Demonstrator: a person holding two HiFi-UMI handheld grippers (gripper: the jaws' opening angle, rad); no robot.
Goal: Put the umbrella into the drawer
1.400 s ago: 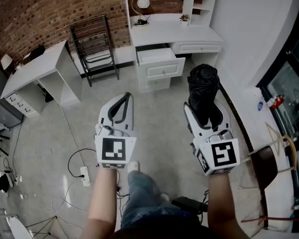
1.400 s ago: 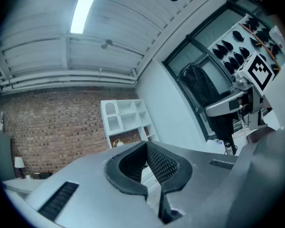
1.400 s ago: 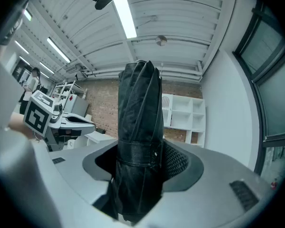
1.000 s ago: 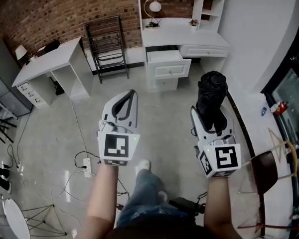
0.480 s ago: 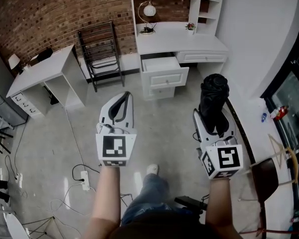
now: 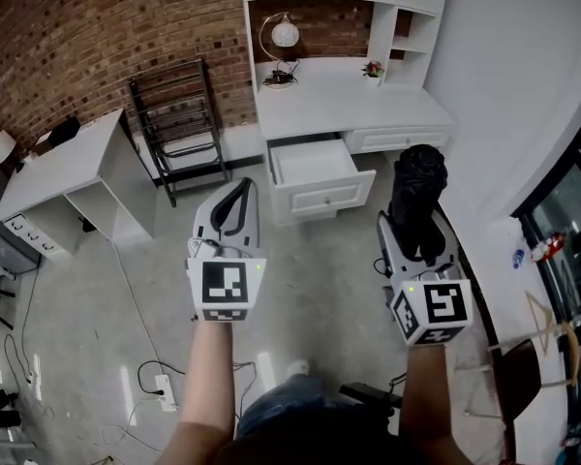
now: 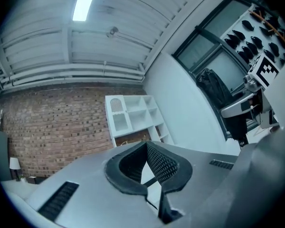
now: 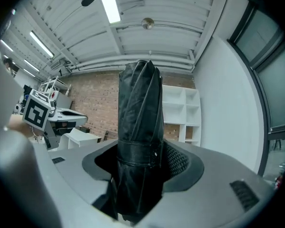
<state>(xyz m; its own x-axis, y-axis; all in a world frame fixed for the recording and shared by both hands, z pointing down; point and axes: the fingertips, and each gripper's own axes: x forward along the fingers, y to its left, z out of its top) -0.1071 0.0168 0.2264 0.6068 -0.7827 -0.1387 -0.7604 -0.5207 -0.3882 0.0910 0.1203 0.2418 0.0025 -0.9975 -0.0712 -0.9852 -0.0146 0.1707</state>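
Observation:
A folded black umbrella (image 6: 416, 187) stands upright between the jaws of my right gripper (image 6: 416, 229), which is shut on its lower part. In the right gripper view the umbrella (image 8: 140, 113) fills the middle, strapped tight. My left gripper (image 6: 234, 203) is level with the right one, its jaw tips meeting with nothing between them; the left gripper view shows the pads (image 7: 161, 163) touching at the tip. Ahead and between the two grippers, the white desk's top left drawer (image 6: 310, 161) is pulled out and looks bare inside.
The white desk with hutch (image 6: 353, 100) carries a round lamp (image 6: 281, 37) and a small plant (image 6: 372, 69). A black folding rack (image 6: 179, 114) leans on the brick wall. A white side table (image 6: 68, 163) is at left; a power strip (image 6: 163, 386) with cables lies on the floor.
Both grippers have been carried forward towards the desk, so the open drawer now lies closer ahead. The umbrella stays in the right gripper; the left stays shut.

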